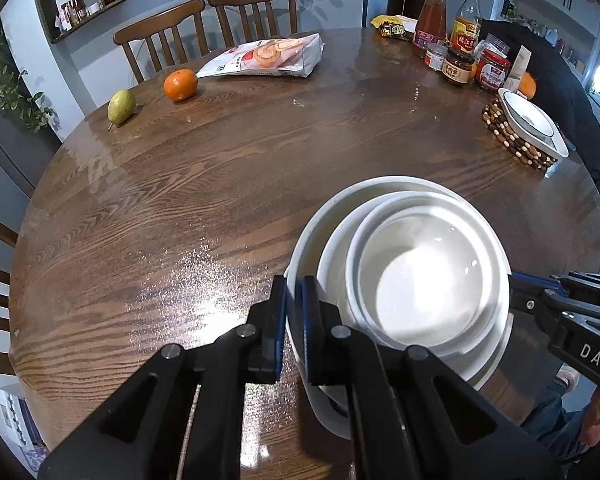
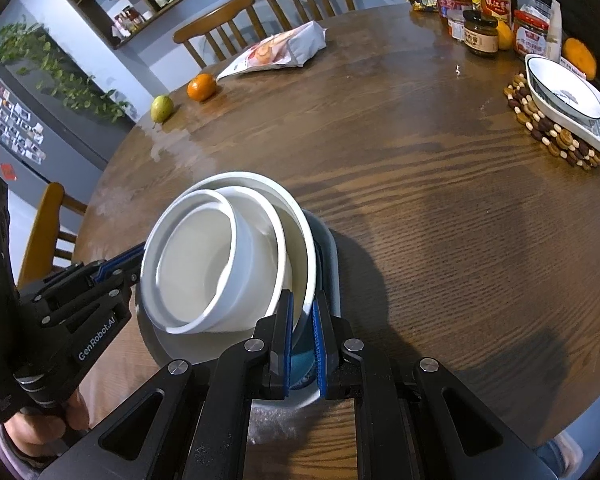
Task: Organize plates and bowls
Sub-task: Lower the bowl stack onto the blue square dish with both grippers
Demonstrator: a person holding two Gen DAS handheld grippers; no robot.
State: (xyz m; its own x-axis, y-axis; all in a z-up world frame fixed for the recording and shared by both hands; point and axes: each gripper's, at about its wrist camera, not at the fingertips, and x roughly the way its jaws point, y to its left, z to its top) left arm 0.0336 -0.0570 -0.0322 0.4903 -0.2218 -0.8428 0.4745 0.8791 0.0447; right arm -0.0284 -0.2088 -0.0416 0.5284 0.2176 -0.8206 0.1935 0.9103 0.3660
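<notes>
Three white bowls sit nested near the table's front edge: a small inner bowl [image 1: 428, 276] [image 2: 204, 272], a middle bowl [image 1: 332, 264] [image 2: 278, 240] and a wide outer bowl [image 1: 312, 236] [image 2: 300, 216]. A grey plate [image 2: 334, 268] lies under them. My left gripper [image 1: 294, 300] is shut on the outer bowl's left rim, which shows between the blue pads. My right gripper [image 2: 302, 320] is shut on the opposite rim of the outer bowl. Each gripper appears in the other's view, the right gripper [image 1: 514, 280] and the left gripper [image 2: 136, 256]. A white oblong dish [image 1: 532, 124] [image 2: 568, 104] rests on a beaded trivet [image 1: 512, 140].
On the round wooden table [image 1: 220, 184] lie a pear [image 1: 121, 106], an orange [image 1: 180, 85] and a snack bag [image 1: 268, 58]. Jars and bottles [image 1: 460, 52] crowd the far right. Wooden chairs [image 1: 204, 28] stand behind. A person's hand [image 2: 40, 432] holds the left gripper.
</notes>
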